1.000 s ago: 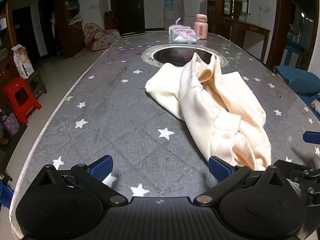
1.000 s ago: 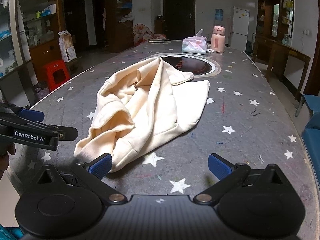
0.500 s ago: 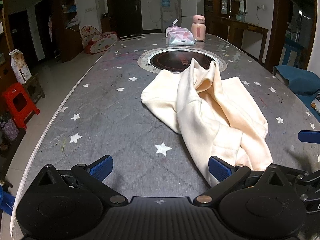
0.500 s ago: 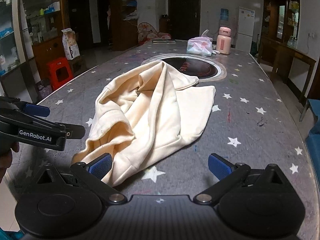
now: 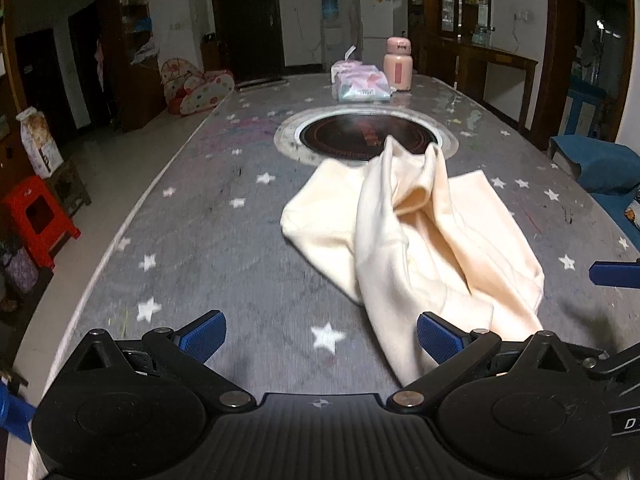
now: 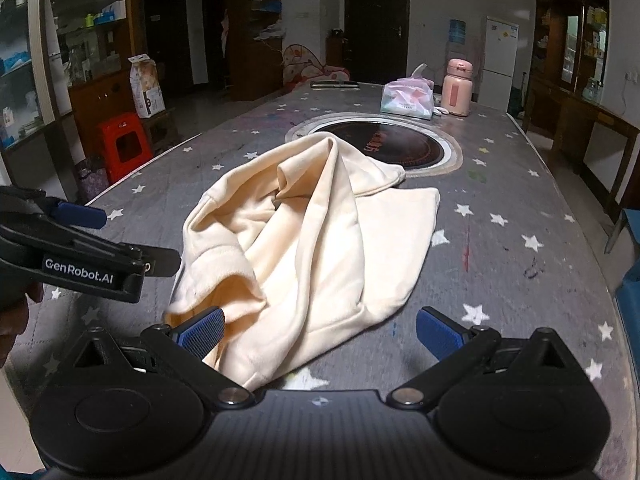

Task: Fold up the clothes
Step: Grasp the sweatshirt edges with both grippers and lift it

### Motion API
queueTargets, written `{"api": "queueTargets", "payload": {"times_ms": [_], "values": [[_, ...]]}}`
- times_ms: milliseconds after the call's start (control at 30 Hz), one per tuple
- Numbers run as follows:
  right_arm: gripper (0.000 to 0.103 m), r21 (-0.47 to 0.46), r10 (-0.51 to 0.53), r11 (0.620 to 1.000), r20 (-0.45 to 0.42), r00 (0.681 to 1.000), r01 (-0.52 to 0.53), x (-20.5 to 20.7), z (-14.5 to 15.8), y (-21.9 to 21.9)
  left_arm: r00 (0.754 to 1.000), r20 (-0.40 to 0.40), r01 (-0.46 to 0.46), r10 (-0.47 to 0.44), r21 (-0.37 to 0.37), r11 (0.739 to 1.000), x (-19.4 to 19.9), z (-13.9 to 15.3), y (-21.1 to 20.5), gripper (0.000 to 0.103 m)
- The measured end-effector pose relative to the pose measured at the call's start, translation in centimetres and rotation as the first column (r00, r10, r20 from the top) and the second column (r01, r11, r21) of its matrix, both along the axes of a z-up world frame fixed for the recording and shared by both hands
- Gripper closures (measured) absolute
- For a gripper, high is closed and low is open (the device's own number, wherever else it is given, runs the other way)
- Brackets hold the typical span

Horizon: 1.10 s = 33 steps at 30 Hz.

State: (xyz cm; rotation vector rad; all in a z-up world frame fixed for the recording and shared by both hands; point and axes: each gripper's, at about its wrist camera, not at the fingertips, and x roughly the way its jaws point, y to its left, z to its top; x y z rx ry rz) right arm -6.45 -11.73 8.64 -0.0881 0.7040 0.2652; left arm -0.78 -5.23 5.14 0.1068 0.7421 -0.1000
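Both grippers, left gripper [image 5: 320,334] and right gripper [image 6: 319,330], have fingers spread wide, holding nothing. Between and ahead of them, a cream garment [image 6: 312,248] lies crumpled on the star-patterned table [image 5: 224,248], near a round inset burner [image 5: 366,138]. Folding looks unstarted. Bunched folds hide its sleeves and hem.

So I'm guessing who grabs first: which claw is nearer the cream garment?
Right claw: the cream garment lies between its fingers. Left claw sits beside the garment's near edge.
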Motion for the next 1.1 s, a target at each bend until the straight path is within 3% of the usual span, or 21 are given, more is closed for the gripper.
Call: {"api": "queueTargets", "payload": {"times_ms": [267, 500, 767, 1100], "values": [[0.006, 0.022, -0.016, 1.000, -0.009, 1.000, 0.016, 2.7, 0.9, -0.9, 0.999, 0.036, 0.031, -0.031, 0.011, 0.999, 2.7, 1.3, -0.7, 0.000], [0.020, 0.062, -0.037, 0.997, -0.034, 0.999, 0.039, 6.1, 1.5, -2.1, 0.995, 0.060, 0.074, -0.077, 0.043, 0.996, 5.3, 1.8, -1.7, 0.005], [0.030, 0.128, -0.007, 0.992, -0.066, 0.998, 0.016, 9.9, 1.4, -2.3, 0.994, 0.057, 0.093, -0.093, -0.005, 0.996, 8.6, 2.7, -1.7, 0.018], [0.041, 0.132, 0.029, 0.991, -0.087, 0.996, -0.017, 14.4, 0.3, -0.7, 0.991, -0.003, 0.134, -0.135, -0.078, 0.988, 13.8, 2.2, -2.6, 0.022]]}}
